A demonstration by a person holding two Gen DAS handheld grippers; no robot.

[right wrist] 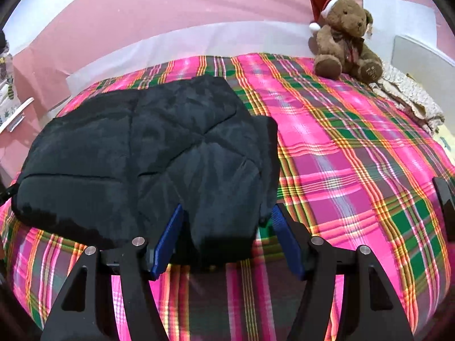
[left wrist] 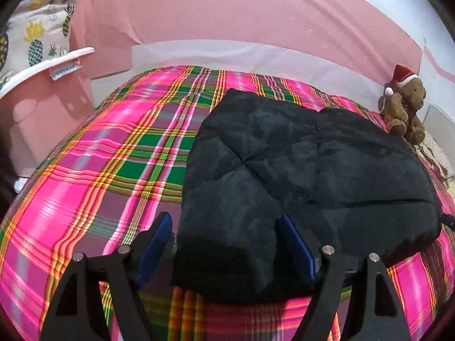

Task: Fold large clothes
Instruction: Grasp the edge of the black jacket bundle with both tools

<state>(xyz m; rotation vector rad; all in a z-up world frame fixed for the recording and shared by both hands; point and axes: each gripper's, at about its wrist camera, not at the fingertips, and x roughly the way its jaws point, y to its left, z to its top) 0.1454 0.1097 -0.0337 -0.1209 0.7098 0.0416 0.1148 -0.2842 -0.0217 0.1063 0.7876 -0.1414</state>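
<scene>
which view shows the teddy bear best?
Right wrist view: the teddy bear sits whole, large and sharp at the far side of the plaid bedspread. Left wrist shows it small and distorted at the right frame edge.

Both the left gripper point(left wrist: 224, 228) and right gripper point(right wrist: 226, 218) look the same: matte black triangular arms with cutouts, silver round pins at the joints, and flat blue pads point(left wrist: 297, 248) lining the fingers.
</scene>
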